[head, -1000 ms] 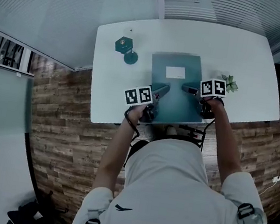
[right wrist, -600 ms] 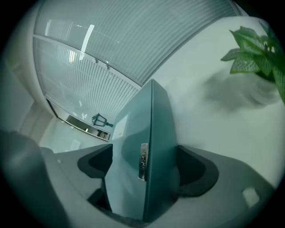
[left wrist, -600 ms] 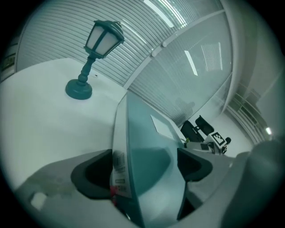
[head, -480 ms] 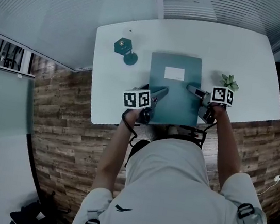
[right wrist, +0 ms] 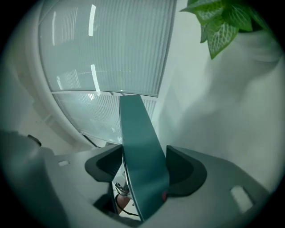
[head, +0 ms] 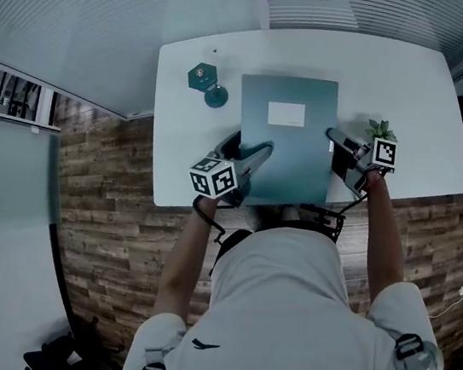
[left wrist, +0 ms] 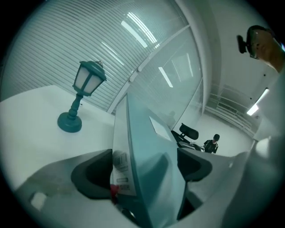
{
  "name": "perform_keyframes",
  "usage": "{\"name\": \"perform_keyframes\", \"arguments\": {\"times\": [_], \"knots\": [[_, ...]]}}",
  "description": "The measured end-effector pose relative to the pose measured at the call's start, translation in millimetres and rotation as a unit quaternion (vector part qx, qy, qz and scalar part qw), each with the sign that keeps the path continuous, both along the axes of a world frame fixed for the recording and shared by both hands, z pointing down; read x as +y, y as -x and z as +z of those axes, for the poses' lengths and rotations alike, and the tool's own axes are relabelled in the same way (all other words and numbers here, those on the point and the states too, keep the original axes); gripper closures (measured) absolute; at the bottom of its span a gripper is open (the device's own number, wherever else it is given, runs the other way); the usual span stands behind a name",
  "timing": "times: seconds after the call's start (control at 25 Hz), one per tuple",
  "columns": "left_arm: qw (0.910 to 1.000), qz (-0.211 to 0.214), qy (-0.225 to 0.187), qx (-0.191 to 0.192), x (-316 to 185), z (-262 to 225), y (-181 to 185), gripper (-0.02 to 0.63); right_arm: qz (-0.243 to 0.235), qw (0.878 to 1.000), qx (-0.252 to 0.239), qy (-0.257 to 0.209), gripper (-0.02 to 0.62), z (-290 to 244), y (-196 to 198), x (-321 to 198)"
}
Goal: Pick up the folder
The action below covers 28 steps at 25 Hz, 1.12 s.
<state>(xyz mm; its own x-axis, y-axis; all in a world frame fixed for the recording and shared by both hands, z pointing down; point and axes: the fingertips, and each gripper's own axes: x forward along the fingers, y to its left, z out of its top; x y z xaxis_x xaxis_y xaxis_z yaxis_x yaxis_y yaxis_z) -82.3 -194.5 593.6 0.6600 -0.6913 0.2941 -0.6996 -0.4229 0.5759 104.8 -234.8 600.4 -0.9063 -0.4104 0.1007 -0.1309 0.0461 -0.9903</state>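
"Two grippers on one flat teal card folder (head: 287, 149). Who has what?"

"The left gripper (head: 258, 151) is clamped on its near-left edge. The folder hangs over the white table (head: 417, 96), seemingly clear of it. The right gripper (head: 335, 138) is closing its jaws on the right edge."

"Step?"

"The lift, I judge. Next, firm the right grip and raise both sides evenly."

I see a white table (head: 418, 87) standing on a wood-plank floor (head: 99, 203). A small green lamp (head: 206, 79) stands upright near the table's far left corner. A little leafy plant (head: 380, 129) sits toward the right end, well apart from the lamp.
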Motion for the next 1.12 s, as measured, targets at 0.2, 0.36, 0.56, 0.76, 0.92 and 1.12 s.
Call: {"name": "perform_keyframes", "arguments": {"times": [0.2, 0.36, 0.56, 0.76, 0.92, 1.12], "knots": [[0.9989, 0.017, -0.044, -0.008, 9.2, -7.9, 0.1, 0.140, -0.020, 0.999, 0.022, -0.033, 0.267, -2.6, 5.2, 3.1], [0.9957, 0.058, -0.064, -0.034, 19.0, -10.2, -13.7, 0.156, -0.232, 0.956, 0.136, -0.119, 0.202, 2.9, 44.6, 54.6], [0.9954, 0.053, -0.073, -0.033, 13.5, -18.3, -10.8, 0.156, -0.289, 0.936, 0.136, -0.148, 0.222, 1.8, 55.0, 70.1], [0.9971, 0.035, -0.067, -0.003, 11.8, -24.9, -6.1, 0.156, -0.245, 0.947, 0.082, -0.189, 0.222, -24.2, 63.7, 61.0], [0.9967, 0.011, -0.079, 0.017, 14.1, -33.6, -3.0, 0.156, -0.188, 0.954, 0.040, -0.230, 0.225, -50.7, 66.5, 46.0], [0.9920, 0.007, -0.122, 0.031, 17.9, -71.0, 6.1, 0.193, -0.176, 0.939, 0.026, -0.293, 0.231, -83.8, 66.4, 50.3]]}}
